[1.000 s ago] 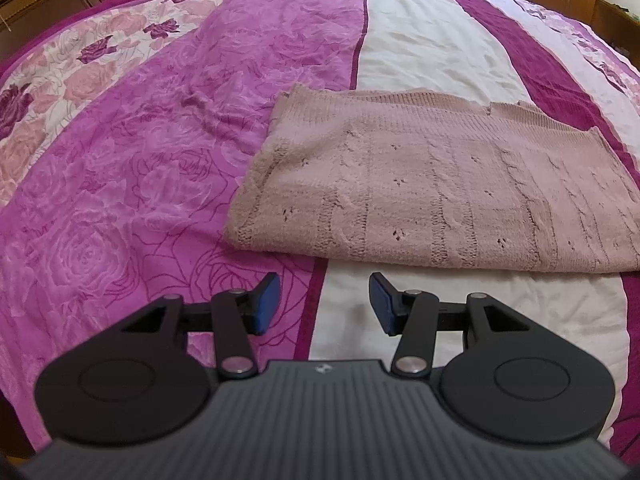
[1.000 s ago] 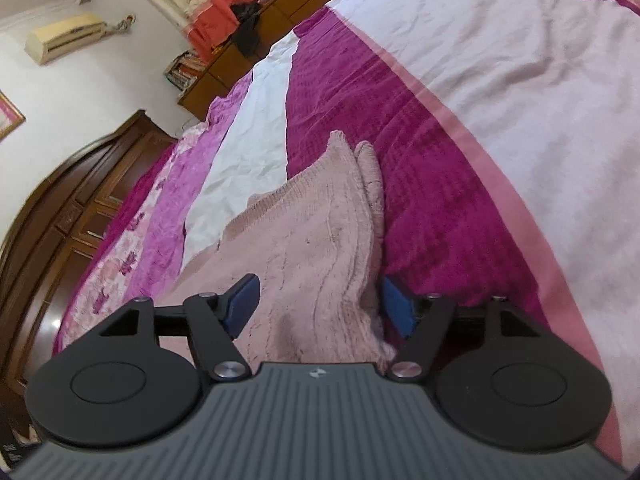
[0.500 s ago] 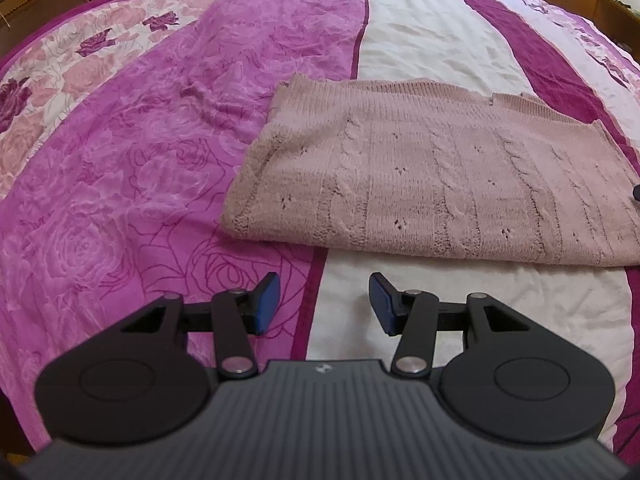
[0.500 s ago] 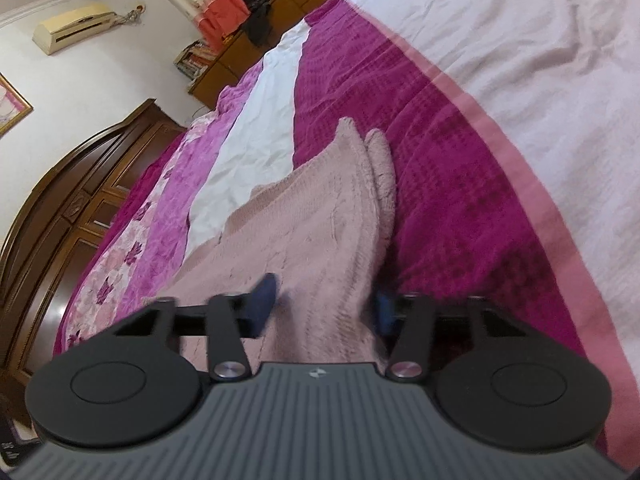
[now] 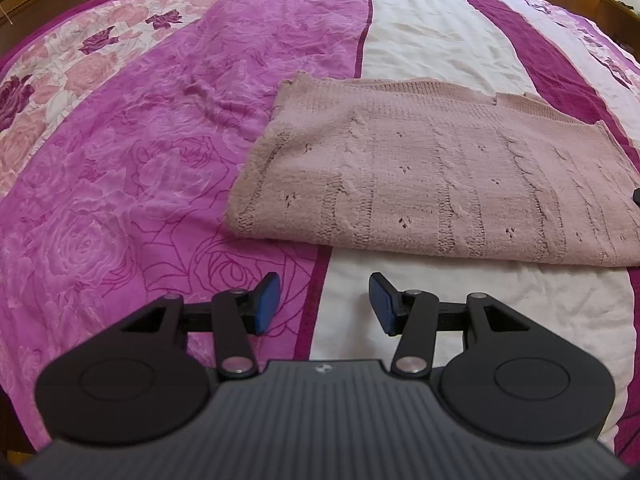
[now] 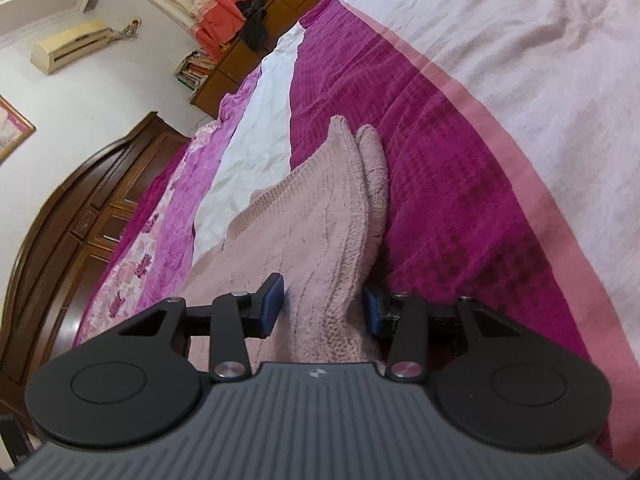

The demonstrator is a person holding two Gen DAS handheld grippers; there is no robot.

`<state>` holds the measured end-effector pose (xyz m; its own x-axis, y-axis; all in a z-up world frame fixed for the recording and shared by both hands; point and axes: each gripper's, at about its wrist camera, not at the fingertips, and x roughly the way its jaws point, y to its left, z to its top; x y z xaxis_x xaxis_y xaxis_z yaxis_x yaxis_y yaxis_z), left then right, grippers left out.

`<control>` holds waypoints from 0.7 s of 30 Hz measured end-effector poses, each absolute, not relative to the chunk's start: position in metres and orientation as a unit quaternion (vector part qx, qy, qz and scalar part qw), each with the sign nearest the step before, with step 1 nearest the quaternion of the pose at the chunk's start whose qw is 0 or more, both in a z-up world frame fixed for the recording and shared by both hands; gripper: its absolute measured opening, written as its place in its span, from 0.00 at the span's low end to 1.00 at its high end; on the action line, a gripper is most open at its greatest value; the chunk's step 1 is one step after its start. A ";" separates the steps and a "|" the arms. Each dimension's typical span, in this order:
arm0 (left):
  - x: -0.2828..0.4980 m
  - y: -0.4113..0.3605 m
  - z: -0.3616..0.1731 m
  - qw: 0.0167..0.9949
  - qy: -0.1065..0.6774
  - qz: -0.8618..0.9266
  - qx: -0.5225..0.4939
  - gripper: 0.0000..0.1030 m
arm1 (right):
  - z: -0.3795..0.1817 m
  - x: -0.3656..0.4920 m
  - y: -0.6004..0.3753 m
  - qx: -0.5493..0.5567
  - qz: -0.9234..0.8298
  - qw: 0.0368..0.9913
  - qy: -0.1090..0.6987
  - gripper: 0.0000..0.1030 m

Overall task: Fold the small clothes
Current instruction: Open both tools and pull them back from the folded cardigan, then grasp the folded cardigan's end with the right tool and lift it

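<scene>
A folded pink cable-knit sweater (image 5: 440, 184) lies flat across the striped bedspread (image 5: 140, 168). My left gripper (image 5: 324, 304) hovers open just short of the sweater's near edge, close to its left corner, with nothing between its fingers. In the right wrist view the sweater (image 6: 320, 216) runs away from me along its right end. My right gripper (image 6: 324, 308) has its blue pads pressed in on the thick layered edge there, and the knit bulges up between them. The right pad is partly hidden by fabric.
The bedspread (image 6: 460, 200) stretches on in magenta, white and pink stripes all around the sweater. A dark wooden wardrobe (image 6: 80, 232) stands beyond the bed's left side. A low wooden dresser (image 6: 244, 60) with clothes on it sits by the far wall.
My right gripper's fingers have closed in from a wide gap onto the sweater's edge. The left gripper has stayed open and drifted slightly, with the sweater a little higher in its view.
</scene>
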<state>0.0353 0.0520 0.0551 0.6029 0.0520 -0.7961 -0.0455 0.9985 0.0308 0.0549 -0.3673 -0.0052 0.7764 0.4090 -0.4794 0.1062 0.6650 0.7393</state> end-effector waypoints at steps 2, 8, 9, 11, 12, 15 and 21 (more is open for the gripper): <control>0.035 0.051 0.055 0.895 0.445 0.027 0.004 0.49 | -0.007 0.055 -0.369 0.409 0.089 0.851 0.318 0.48; 0.034 0.052 0.055 0.895 0.445 0.026 0.004 0.49 | -0.005 0.052 -0.367 0.403 0.087 0.856 0.310 0.41; 0.034 0.053 0.055 0.895 0.445 0.027 0.003 0.49 | -0.003 0.051 -0.367 0.403 0.086 0.858 0.308 0.35; 0.033 0.054 0.056 0.896 0.444 0.027 0.001 0.49 | -0.001 0.050 -0.367 0.410 0.086 0.856 0.302 0.31; 0.033 0.055 0.056 0.896 0.443 0.028 0.001 0.49 | 0.001 0.049 -0.367 0.413 0.089 0.856 0.298 0.30; 0.033 0.059 0.058 0.897 0.441 0.029 -0.001 0.49 | 0.011 0.049 -0.363 0.411 0.099 0.859 0.288 0.28; 0.036 0.066 0.064 0.899 0.438 0.028 0.006 0.49 | 0.039 0.053 -0.343 0.389 0.121 0.871 0.273 0.27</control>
<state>0.0359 0.0658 0.0637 0.6153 0.0563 -0.7863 -0.0460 0.9983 0.0355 0.0525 -0.3434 0.0391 0.8215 0.4230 -0.3825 0.0029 0.6677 0.7445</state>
